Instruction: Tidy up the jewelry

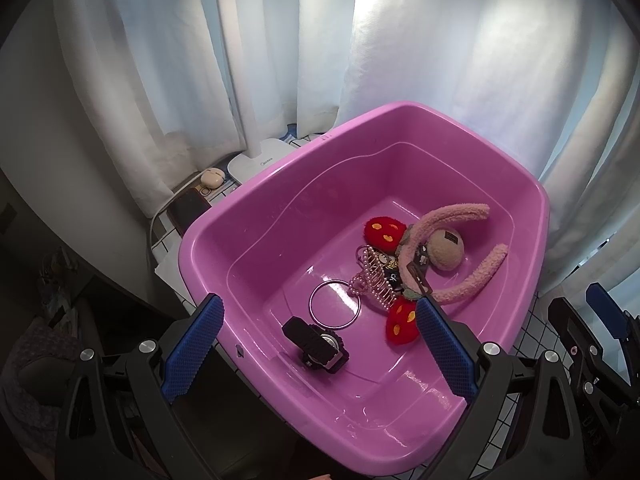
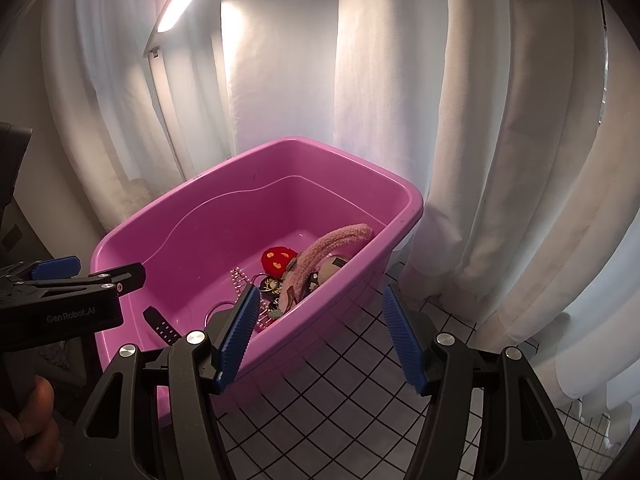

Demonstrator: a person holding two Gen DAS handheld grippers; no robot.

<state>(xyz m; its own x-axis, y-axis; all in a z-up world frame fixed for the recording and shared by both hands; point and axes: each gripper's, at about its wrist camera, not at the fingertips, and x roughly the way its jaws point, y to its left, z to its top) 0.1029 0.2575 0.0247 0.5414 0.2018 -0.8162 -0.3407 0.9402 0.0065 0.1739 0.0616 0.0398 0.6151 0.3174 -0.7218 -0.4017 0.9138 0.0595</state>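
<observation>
A pink plastic tub (image 1: 400,120) holds the jewelry: a black watch (image 1: 318,346), a silver bangle (image 1: 335,306), a pearl hair comb (image 1: 374,278), a fuzzy pink headband (image 1: 460,248) with red plush pads (image 1: 384,230). My left gripper (image 1: 320,344) is open and empty over the tub's near end, above the watch. My right gripper (image 2: 320,332) is open and empty, straddling the tub's right wall (image 2: 352,272). The tub (image 2: 260,156), headband (image 2: 332,244) and watch strap (image 2: 162,326) show in the right wrist view. The left gripper (image 2: 80,276) shows there at the left.
White curtains (image 1: 460,60) hang behind the tub. A white lamp base (image 1: 260,158), an earbud case (image 1: 212,178) and a dark case (image 1: 188,208) sit at the back left. The tub stands on a white grid-patterned cloth (image 2: 360,380).
</observation>
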